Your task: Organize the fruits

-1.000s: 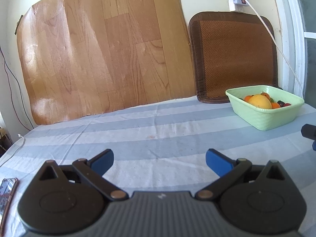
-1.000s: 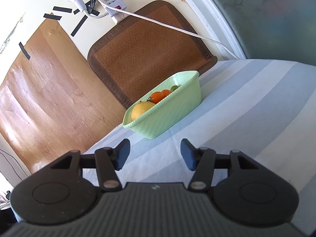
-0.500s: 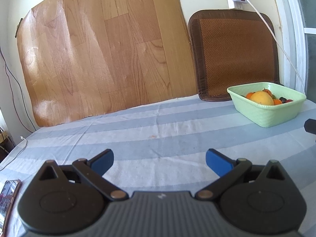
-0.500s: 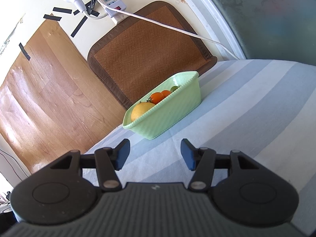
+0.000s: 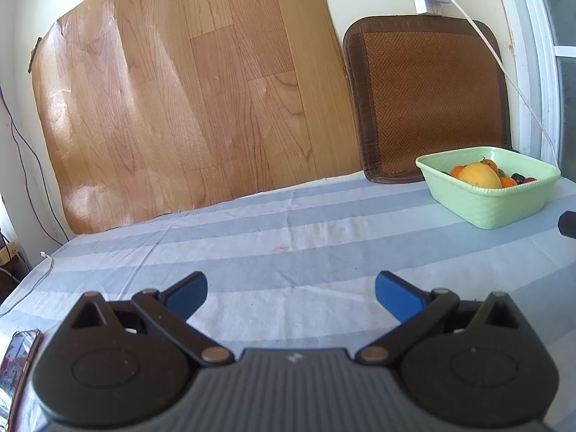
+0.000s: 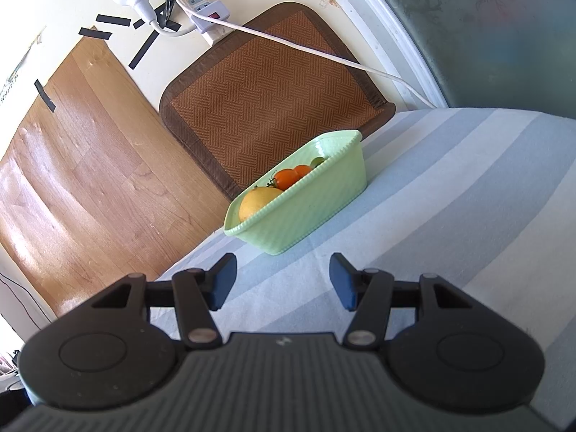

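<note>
A pale green basket [image 5: 496,205] [image 6: 309,212] stands on the striped tablecloth near the back wall. Inside lie a large yellow fruit [image 5: 481,176] [image 6: 257,198], orange tomatoes [image 6: 288,177] and small dark fruits [image 5: 518,178]. My left gripper [image 5: 291,293] hovers over the cloth well left of the basket, open, nothing between its blue pads. My right gripper [image 6: 283,280] sits just in front of the basket, open and empty. A black tip of the right gripper [image 5: 568,224] shows at the right edge of the left wrist view.
A woven brown mat [image 5: 428,97] [image 6: 266,100] and a wood-pattern sheet [image 5: 187,104] lean on the wall behind the table. A white cable [image 6: 324,54] runs from a power strip [image 6: 208,12]. A phone [image 5: 18,363] lies at the table's left edge.
The left wrist view has shifted slightly, so the basket sits a little further right and lower in the frame. The right gripper has not moved and both stay open.
</note>
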